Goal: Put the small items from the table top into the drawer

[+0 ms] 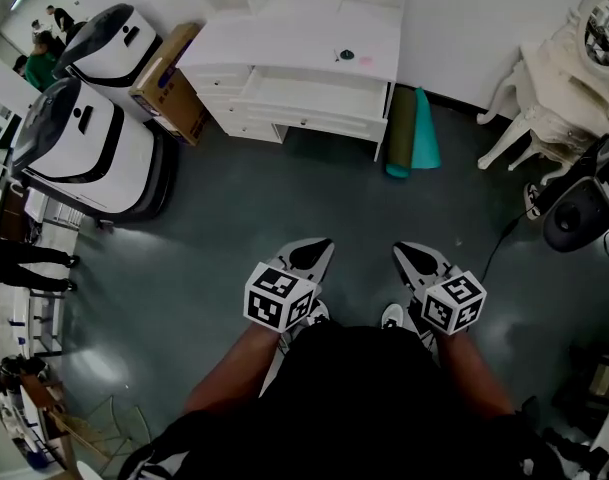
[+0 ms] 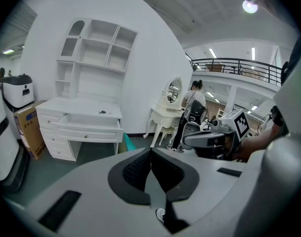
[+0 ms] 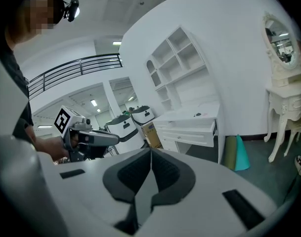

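Head view shows the person standing well away from the white desk point(image 1: 314, 28). The desk's drawer point(image 1: 309, 96) is pulled open. A small dark item point(image 1: 346, 55) and a small pink item point(image 1: 366, 61) lie close together on the table top, behind the drawer. The left gripper point(image 1: 312, 255) and the right gripper point(image 1: 412, 258) are held low, side by side, over the grey floor point(image 1: 184, 268). Both claws are pinched closed with nothing in them. 2 rolled mats point(image 1: 412, 133) stand right beside the desk.
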A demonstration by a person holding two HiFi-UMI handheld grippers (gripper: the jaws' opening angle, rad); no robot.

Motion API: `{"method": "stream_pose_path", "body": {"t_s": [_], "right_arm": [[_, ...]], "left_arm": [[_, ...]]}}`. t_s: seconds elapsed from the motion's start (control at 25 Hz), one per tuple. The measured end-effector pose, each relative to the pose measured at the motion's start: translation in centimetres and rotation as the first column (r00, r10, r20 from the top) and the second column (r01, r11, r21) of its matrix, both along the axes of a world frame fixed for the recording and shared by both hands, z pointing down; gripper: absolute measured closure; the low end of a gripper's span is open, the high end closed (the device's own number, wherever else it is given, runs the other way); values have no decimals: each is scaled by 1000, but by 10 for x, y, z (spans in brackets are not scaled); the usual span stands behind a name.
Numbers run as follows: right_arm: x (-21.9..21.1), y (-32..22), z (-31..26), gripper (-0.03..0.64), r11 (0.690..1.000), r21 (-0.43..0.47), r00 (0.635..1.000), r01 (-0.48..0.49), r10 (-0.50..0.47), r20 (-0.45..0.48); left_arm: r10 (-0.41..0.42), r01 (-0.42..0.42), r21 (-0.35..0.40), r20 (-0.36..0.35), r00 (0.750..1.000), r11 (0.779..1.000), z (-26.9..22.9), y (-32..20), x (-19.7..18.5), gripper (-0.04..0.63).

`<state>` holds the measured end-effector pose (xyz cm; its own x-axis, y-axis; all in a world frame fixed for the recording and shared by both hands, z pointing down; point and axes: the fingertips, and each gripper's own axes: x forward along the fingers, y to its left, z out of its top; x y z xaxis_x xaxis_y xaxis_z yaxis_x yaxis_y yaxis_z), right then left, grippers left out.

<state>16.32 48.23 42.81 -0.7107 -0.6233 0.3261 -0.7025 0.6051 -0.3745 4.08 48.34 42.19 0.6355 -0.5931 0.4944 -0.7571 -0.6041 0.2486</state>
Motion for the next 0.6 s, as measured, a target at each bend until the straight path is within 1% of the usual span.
{"method": "stream_pose_path", "body": {"t_s": [0.16, 0.32, 0.48, 0.6], "right_arm": [[-13, 2, 3, 589, 1000, -10, 1000, -26, 26, -15], [-31, 3, 7, 589, 998, -21, 998, -53, 53, -27], [-55, 12, 20, 589, 995, -73, 998, -70, 70, -3], [-74, 19, 27, 589, 991, -105, 996, -85, 85, 2]], "left_arm": [[23, -23, 6, 3, 1000, 1000, 1, 1, -15, 584], [56, -56, -11, 3, 998, 998, 7, 5, -33, 584], [98, -98, -39, 11, 995, 994, 20, 12, -54, 584], [108, -107, -55, 6, 994, 993, 26, 16, -73, 584]]}}
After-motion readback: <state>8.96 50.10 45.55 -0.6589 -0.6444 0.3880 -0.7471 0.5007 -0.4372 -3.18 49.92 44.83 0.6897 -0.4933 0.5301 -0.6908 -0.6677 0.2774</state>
